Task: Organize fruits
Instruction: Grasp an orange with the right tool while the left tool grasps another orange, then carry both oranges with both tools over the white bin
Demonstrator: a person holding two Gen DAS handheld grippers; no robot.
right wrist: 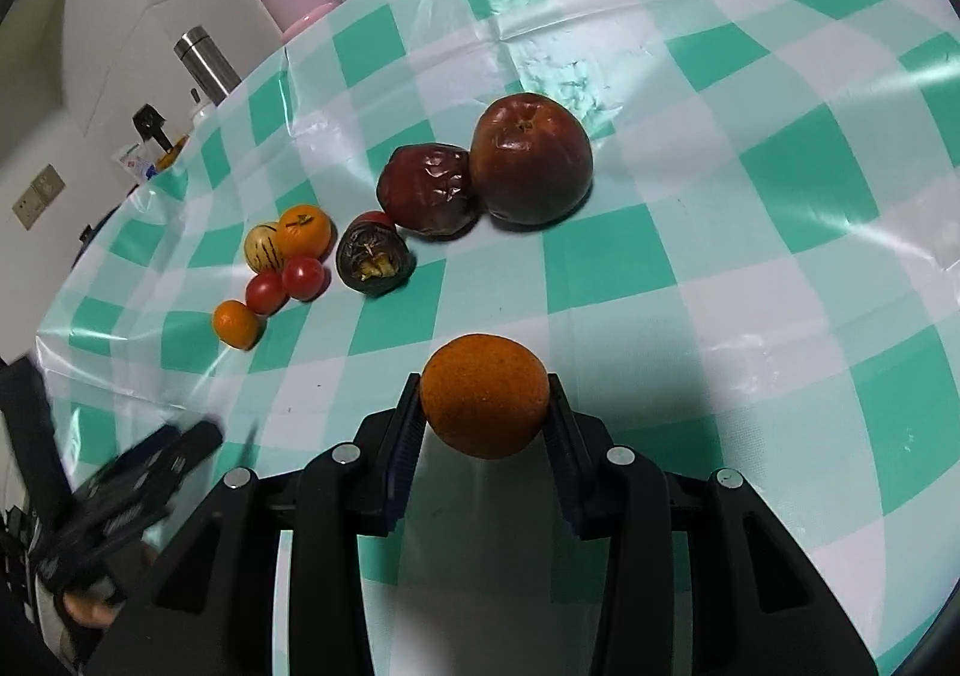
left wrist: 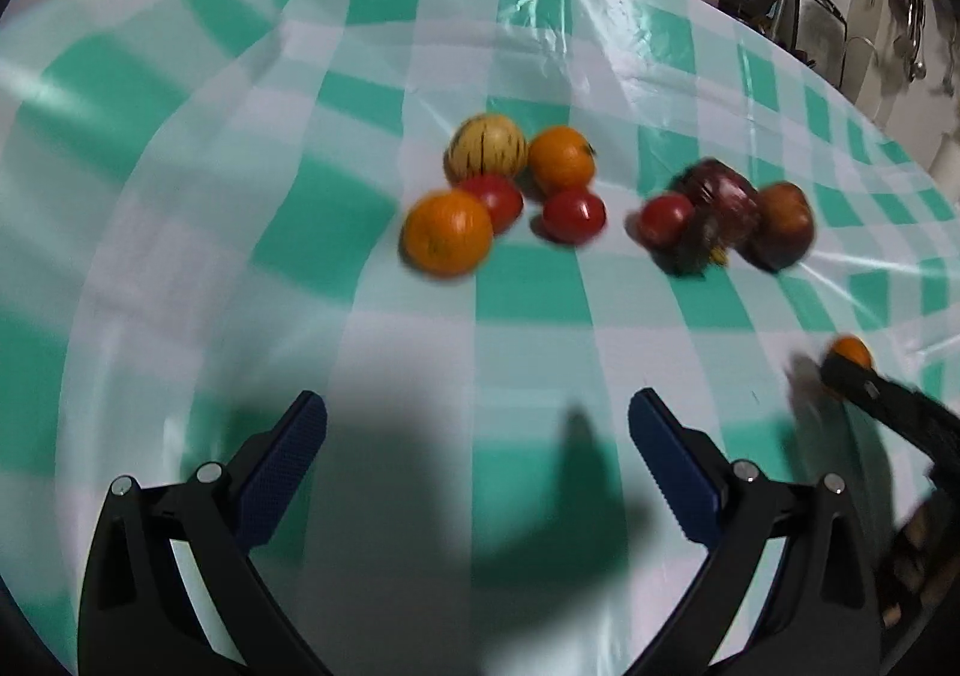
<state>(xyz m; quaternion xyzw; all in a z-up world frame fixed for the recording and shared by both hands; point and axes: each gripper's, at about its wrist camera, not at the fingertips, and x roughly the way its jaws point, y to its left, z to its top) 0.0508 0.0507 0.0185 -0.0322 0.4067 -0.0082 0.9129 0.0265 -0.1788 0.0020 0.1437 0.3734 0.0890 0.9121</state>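
The right gripper (right wrist: 485, 412) clamps an orange (right wrist: 485, 403) between its blue pads, held over the green-and-white checked tablecloth (right wrist: 750, 196). At twelve o'clock beyond it sit a red apple (right wrist: 531, 159) touching a wrinkled dark-red fruit (right wrist: 429, 188), with a cluster of small oranges and tomatoes (right wrist: 282, 268) at ten o'clock. The left gripper (left wrist: 477, 436) holds nothing, fingers spread wide, the same cluster (left wrist: 498, 190) at its twelve o'clock.

On the table (right wrist: 780, 256) the fruits lie in two groups. In the right wrist view, the apple (right wrist: 531, 158) touches the wrinkled fruit (right wrist: 429, 190) on its left. In front of that lies a split fruit (right wrist: 373, 259), with a tomato (right wrist: 379, 220) just behind it. Further left, well apart, two oranges (right wrist: 303, 232), two tomatoes (right wrist: 303, 278) and a striped melon (right wrist: 264, 247) sit together.
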